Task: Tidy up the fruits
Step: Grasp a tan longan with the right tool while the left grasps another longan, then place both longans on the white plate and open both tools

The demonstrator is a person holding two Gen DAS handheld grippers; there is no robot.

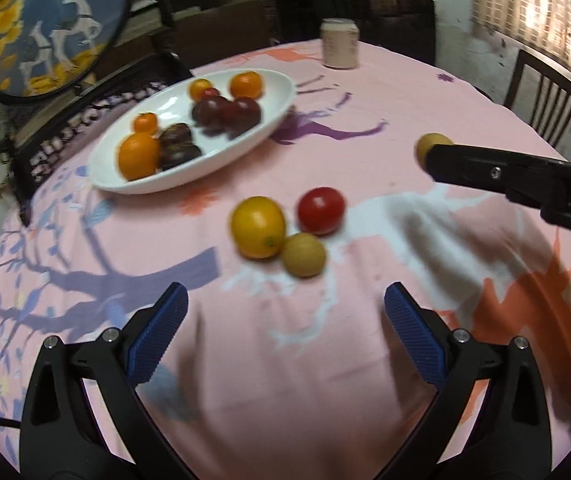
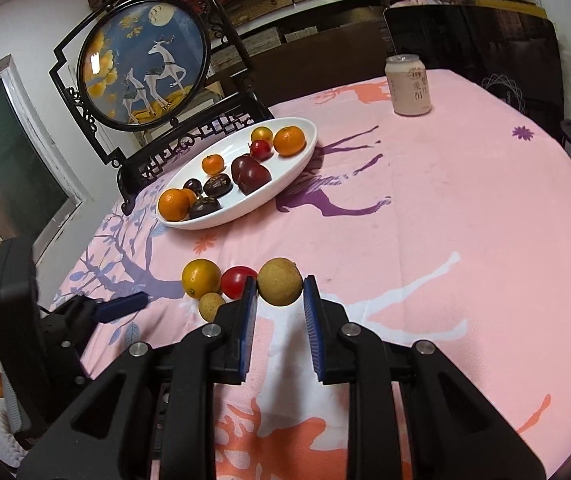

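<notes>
Right hand-held gripper (image 2: pixel 279 294) is pinching a round tan fruit (image 2: pixel 279 281) above the worktop (image 2: pixel 445 220); left hand-held gripper (image 1: pixel 285 316) is hanging wide open, pink cloth lying bare beneath it.

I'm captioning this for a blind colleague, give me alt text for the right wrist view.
The right gripper holds a tan round fruit above a pink tablecloth. Behind lie three loose fruits and a white dish of fruit.

Open pink counter (image 2: pixel 465 208) stretches right and far toward the can (image 2: pixel 408 85). On the left, the white plate (image 2: pixel 241 210) and three loose fruits (image 1: pixel 259 227) stand in the way. Between plate and fruits runs a bare strip.
</notes>
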